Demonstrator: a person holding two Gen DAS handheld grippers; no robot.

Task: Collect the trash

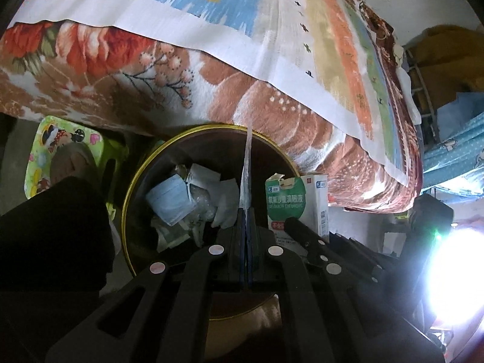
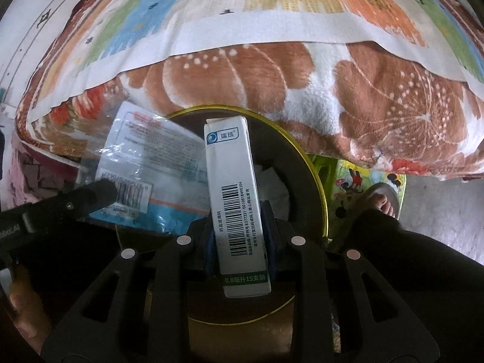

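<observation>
Both grippers are over the bin (image 1: 133,187), a round dark one with a gold rim, standing on the floor right against the bed. The left gripper (image 1: 246,211) has its fingers pinched together on a thin plastic wrapper (image 1: 246,166), seen edge-on from its own camera and rising straight up over the bin's mouth. From the right wrist view that same wrapper (image 2: 145,163) shows its face: clear plastic, printed label, a barcode, blue along the lower edge, with the left gripper's black finger across its corner.

The right gripper (image 2: 239,227) is clamped on a white and green eye-drop box (image 2: 233,199), narrow side up, barcode facing the camera, held above the bin's opening. From the left it is just beside the wrapper, box (image 1: 295,199) with a torn top flap.

Down inside the bin: a blue face mask (image 1: 169,199) and crumpled white tissues (image 1: 224,199) piled on the bottom.

Behind it all, a floral blanket (image 1: 151,84) hangs over the bed's edge, with a striped pastel sheet (image 1: 211,6) on top. A green cartoon stool (image 1: 60,145) sits beside the bin, with a sandalled foot (image 2: 382,199) by it.
</observation>
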